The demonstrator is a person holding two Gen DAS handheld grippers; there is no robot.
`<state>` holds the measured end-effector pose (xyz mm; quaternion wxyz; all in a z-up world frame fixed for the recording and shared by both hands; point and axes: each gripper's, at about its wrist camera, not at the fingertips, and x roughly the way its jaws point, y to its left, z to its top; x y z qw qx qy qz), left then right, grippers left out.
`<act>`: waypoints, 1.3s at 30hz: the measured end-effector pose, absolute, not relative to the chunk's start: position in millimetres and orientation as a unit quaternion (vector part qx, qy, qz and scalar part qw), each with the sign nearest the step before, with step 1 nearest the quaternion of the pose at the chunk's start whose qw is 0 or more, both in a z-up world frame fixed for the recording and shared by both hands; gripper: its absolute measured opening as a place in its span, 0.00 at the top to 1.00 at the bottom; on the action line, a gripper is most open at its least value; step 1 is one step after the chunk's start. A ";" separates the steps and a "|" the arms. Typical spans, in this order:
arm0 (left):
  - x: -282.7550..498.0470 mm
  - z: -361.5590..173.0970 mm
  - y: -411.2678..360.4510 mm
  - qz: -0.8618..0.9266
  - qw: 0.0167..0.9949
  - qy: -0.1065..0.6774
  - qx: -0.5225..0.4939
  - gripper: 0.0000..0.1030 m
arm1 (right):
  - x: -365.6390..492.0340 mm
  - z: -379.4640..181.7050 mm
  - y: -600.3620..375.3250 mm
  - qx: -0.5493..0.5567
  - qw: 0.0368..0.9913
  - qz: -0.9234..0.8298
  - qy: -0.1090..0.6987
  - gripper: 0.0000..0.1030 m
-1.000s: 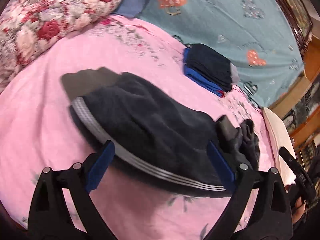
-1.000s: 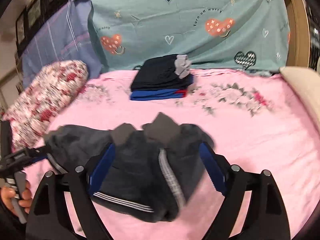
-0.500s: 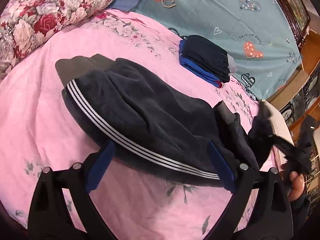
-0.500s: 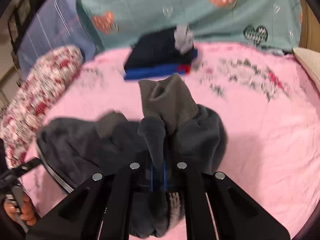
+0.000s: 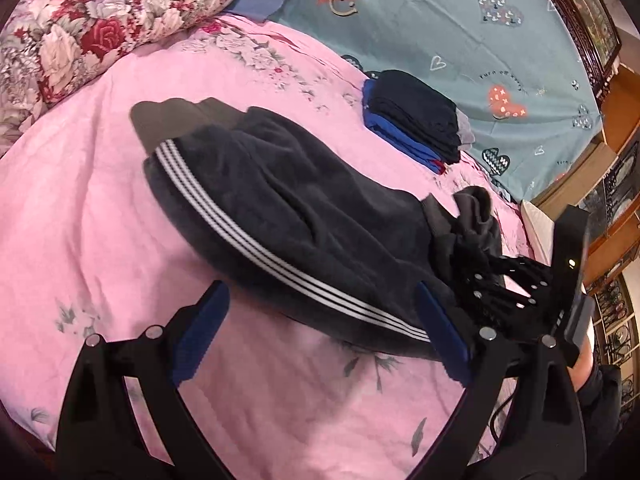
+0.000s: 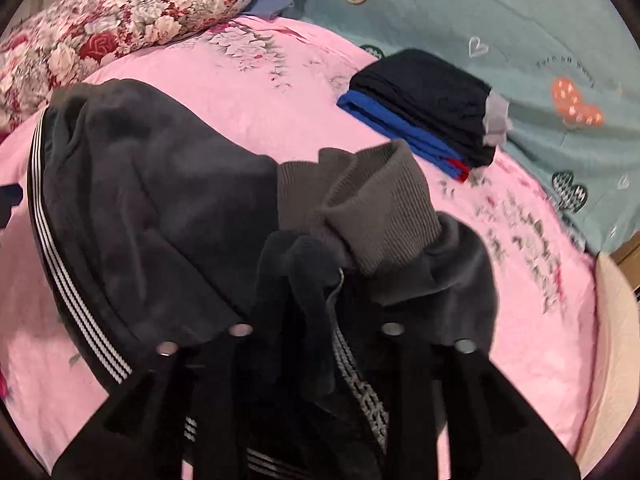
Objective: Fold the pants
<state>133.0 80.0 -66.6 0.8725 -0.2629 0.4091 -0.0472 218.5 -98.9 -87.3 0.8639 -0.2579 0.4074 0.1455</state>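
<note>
Your right gripper [image 6: 316, 336] has pants [image 5: 288, 216] cuffs bunched between opening jaws, prob releasing the fold; left gripper [image 5: 320, 336] wide, empty, hovering beside pants' stripe to smooth.

pants [image 5: 304, 216] mid bed [image 5: 80, 240], clothes stack [image 5: 416, 120] behind, pillow [image 5: 100, 16] far-left

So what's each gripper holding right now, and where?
Left gripper: nothing, open. Right gripper: opening, with a bunched fold of the pants near the cuffs between its jaws.
</note>
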 end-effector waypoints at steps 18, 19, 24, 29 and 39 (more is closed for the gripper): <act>131.1 -73.7 84.2 -0.060 0.867 0.413 -0.273 0.08 | 242.4 -71.9 -145.6 -0.094 0.875 0.187 0.438 0.81; 131.4 -74.3 84.6 -0.060 0.867 0.414 -0.273 0.08 | 239.4 -67.1 -149.8 -0.077 0.876 0.199 0.432 0.82; 132.0 -76.1 88.9 -0.057 0.866 0.412 -0.278 0.08 | 218.8 -40.7 -158.0 -0.035 0.882 0.248 0.400 0.88; 130.6 -79.0 93.3 -0.047 0.863 0.413 -0.285 0.08 | 213.3 -43.5 -124.9 -0.098 0.877 0.245 0.402 0.88; 127.8 -84.9 98.1 -0.043 0.859 0.419 -0.292 0.08 | 213.8 -89.6 -78.8 -0.252 0.861 0.176 0.405 0.28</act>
